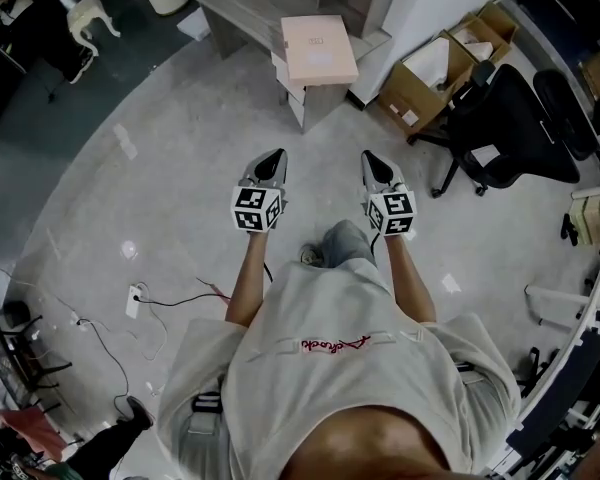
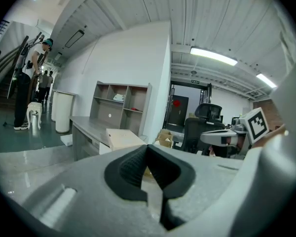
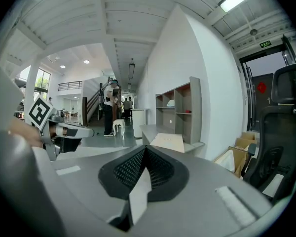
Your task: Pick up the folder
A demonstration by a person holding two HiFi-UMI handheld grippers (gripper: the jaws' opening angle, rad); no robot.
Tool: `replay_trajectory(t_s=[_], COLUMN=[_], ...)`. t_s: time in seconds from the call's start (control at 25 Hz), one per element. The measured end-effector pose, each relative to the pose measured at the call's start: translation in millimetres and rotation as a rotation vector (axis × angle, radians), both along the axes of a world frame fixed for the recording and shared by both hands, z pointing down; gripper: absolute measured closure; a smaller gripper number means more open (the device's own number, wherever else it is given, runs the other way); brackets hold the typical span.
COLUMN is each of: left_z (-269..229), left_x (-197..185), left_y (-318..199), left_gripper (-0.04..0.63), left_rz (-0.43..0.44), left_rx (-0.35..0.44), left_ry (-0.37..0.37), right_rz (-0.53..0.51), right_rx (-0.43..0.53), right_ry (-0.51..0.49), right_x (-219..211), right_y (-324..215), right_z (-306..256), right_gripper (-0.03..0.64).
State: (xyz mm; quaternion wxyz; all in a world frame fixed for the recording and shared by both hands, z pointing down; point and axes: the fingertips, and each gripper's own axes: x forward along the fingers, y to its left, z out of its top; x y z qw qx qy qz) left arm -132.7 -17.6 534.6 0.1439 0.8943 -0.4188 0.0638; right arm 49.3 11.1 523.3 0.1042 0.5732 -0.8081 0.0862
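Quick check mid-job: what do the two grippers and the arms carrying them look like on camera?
The left gripper and right gripper are both silver-grey and taper to a point, with black ribbed pads. Each carries a white cube with black square markers. The person wears a pale short-sleeved T-shirt with red script.

No legible text anywhere.
Red script (image 1: 335, 345) on shirt (image 1: 280, 393) back, green ceiling sign (image 3: 265, 44): both too small to read.
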Motion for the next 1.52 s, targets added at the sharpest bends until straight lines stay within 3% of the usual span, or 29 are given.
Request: replay_trajectory(t_s=[0.72,1.08,1.52], left_z=[-4,2,3], left_x=[0,20,50], left_y=[-31,-76,-172], left_gripper=[0.597,0.597,0.597], left_rz=[-0.020,0.000,-0.009], left_rx=[0.041,0.026,0.018], left_ry=[-0.028,-0.054,-0.074], right_rz=[-0.030,-0.013,-0.038], right_rx=[0.031,0.033,0.010], right_ry=[-0.019,-0.039,-0.057], right_x=[-5,16,39], right_y=[-33,-85,-184], right_z=[2,6,12], right_gripper=[0.609,0.611,0.609])
